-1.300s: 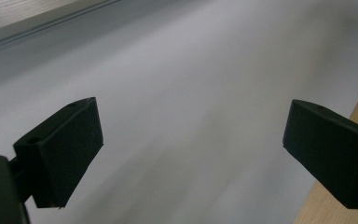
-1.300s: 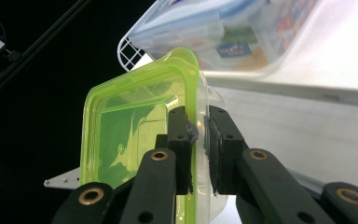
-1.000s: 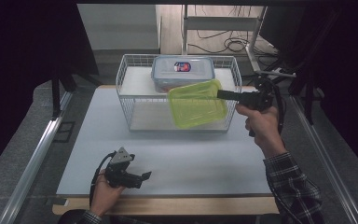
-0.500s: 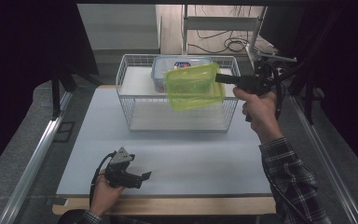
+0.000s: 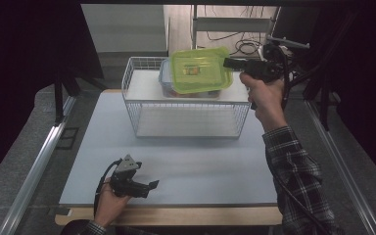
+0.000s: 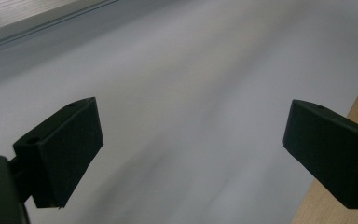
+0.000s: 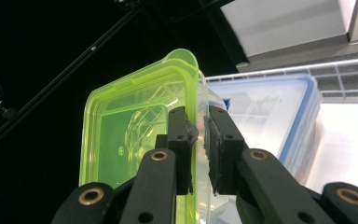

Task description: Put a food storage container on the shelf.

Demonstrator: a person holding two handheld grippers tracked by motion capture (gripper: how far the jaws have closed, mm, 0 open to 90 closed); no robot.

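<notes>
The right gripper [image 7: 198, 140] pinches the green box [image 5: 199, 69] by its rim, half hiding the clear tub [image 5: 165, 81]; the left gripper [image 6: 191, 149], fingers wide, rests on the worktop [image 5: 200, 161]

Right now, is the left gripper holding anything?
No. In the left gripper view its two black jaws stand wide apart with bare white table between them; the left gripper rests low near the table's front edge.

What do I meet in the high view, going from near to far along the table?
Left gripper → wire basket → blue-lidded container inside it; the green container is held above it by the right gripper.
</notes>
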